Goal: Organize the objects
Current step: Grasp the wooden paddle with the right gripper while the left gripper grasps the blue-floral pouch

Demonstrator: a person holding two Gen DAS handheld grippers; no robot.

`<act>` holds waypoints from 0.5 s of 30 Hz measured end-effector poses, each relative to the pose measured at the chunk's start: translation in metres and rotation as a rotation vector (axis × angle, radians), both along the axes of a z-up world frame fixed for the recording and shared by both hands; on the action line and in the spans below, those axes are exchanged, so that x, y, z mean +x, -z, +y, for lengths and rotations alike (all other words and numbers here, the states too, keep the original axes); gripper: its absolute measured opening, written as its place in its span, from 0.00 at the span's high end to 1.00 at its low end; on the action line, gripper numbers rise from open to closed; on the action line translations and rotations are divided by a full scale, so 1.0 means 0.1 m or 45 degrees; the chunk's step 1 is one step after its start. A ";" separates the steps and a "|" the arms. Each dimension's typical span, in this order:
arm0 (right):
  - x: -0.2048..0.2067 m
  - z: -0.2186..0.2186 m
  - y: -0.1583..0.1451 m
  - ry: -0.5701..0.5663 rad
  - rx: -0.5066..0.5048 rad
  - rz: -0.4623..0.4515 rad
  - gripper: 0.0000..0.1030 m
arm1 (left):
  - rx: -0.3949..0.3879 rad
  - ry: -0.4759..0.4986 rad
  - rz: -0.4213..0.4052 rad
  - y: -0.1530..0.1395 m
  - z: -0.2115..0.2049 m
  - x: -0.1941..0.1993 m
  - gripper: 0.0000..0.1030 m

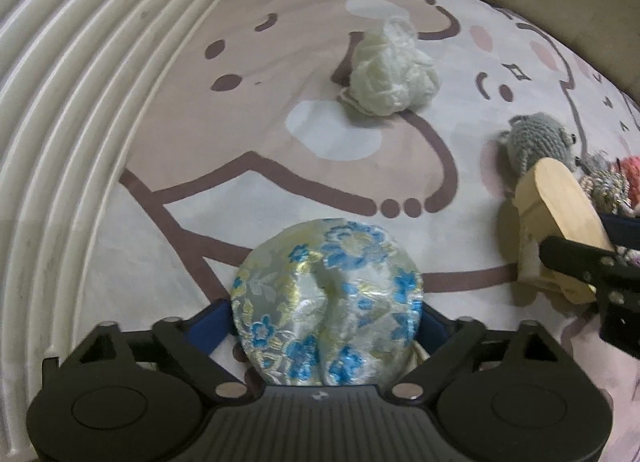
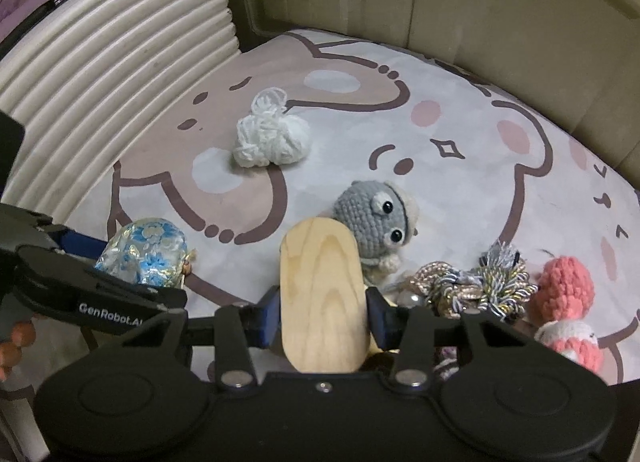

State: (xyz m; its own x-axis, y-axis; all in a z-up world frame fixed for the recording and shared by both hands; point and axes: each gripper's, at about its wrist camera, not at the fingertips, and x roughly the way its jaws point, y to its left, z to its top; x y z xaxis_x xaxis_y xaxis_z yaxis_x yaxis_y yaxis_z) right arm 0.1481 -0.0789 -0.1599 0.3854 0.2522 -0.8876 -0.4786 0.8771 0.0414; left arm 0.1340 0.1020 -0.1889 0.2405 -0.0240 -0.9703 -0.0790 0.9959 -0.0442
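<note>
Two tools, brocade pouch, wooden block

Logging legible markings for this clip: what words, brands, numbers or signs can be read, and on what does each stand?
"GenRobot.AI": white lettering on the black left gripper, seen in the right wrist view; its last letter is partly cut off.
Nothing else is legible: the cartoon-print bed sheet bears only drawings, and the oval pale wooden piece and blue-flowered brocade pouch bear none.

White "GenRobot.AI" lettering runs along the left claw arm.
</note>
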 end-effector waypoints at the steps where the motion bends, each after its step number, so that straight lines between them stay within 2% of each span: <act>1: 0.00 0.00 0.00 0.002 -0.001 -0.002 0.56 | 0.000 0.004 0.001 -0.01 -0.01 0.00 0.17; 8: 0.00 -0.05 -0.05 0.018 0.012 -0.005 0.56 | -0.023 -0.003 0.007 -0.07 -0.02 -0.01 0.19; 15: -0.04 -0.12 -0.22 0.044 0.055 -0.056 0.56 | 0.012 0.002 -0.107 -0.34 -0.06 -0.04 0.19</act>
State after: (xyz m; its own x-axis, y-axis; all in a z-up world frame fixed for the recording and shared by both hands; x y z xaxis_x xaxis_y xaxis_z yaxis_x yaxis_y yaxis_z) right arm 0.1445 -0.0908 -0.1377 0.4326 0.2757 -0.8584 -0.4505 0.8908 0.0591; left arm 0.1299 0.0963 -0.1547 0.3213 -0.0150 -0.9469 -0.0740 0.9964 -0.0409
